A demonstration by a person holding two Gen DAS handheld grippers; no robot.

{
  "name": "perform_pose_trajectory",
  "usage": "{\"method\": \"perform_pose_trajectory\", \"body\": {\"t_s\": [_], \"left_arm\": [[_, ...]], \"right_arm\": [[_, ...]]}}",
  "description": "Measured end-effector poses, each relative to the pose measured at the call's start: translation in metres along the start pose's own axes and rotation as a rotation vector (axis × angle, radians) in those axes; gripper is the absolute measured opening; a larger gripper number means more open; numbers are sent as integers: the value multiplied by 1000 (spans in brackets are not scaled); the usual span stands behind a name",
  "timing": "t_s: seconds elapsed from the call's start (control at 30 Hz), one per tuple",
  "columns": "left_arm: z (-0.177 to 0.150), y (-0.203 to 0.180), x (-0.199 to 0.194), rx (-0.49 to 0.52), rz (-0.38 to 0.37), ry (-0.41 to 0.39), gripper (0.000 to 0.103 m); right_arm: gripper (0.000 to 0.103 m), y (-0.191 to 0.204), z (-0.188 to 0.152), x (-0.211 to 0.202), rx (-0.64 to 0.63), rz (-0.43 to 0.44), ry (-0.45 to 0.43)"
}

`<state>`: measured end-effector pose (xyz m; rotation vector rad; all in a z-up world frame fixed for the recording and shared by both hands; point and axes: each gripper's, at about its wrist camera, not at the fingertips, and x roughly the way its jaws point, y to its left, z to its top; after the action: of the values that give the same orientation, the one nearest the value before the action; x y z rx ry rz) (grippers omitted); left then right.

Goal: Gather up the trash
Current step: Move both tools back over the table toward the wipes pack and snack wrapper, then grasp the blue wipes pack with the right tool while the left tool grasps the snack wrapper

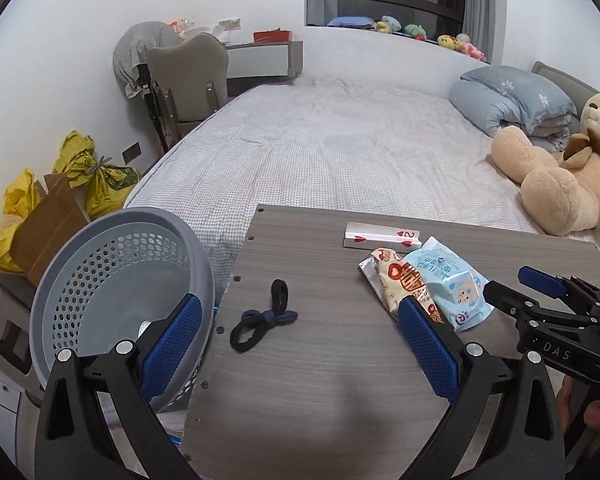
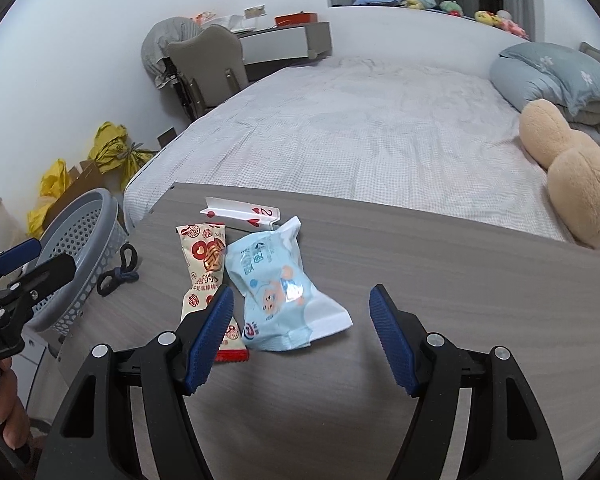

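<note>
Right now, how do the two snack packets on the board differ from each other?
The blue packet is pale blue with a cartoon figure; the cream packet is cream with red print. The blue packet is wider and puffier; the cream packet is slim and long. The blue packet lies nearer the folded playing card on the right; the cream packet lies left of it, toward the grey basket. Both rest flat on the wooden board, side by side, unheld.

Grey perforated basket (image 1: 112, 280), pale blue wrapper (image 2: 276, 280), cream-and-red wrapper (image 2: 206, 264), grey woodgrain board (image 1: 340, 360), blue-padded fingers (image 2: 210, 332).
</note>
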<state>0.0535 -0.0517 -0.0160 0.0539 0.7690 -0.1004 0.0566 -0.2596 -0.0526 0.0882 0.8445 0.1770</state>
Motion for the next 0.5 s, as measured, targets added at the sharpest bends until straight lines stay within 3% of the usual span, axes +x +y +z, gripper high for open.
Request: {"method": "perform_pose_trajectory", "body": {"t_s": [0.5], "left_arm": [[6, -8, 3, -43, 44, 7, 97]], "right_arm": [[68, 2, 18, 45, -97, 123, 145]]}}
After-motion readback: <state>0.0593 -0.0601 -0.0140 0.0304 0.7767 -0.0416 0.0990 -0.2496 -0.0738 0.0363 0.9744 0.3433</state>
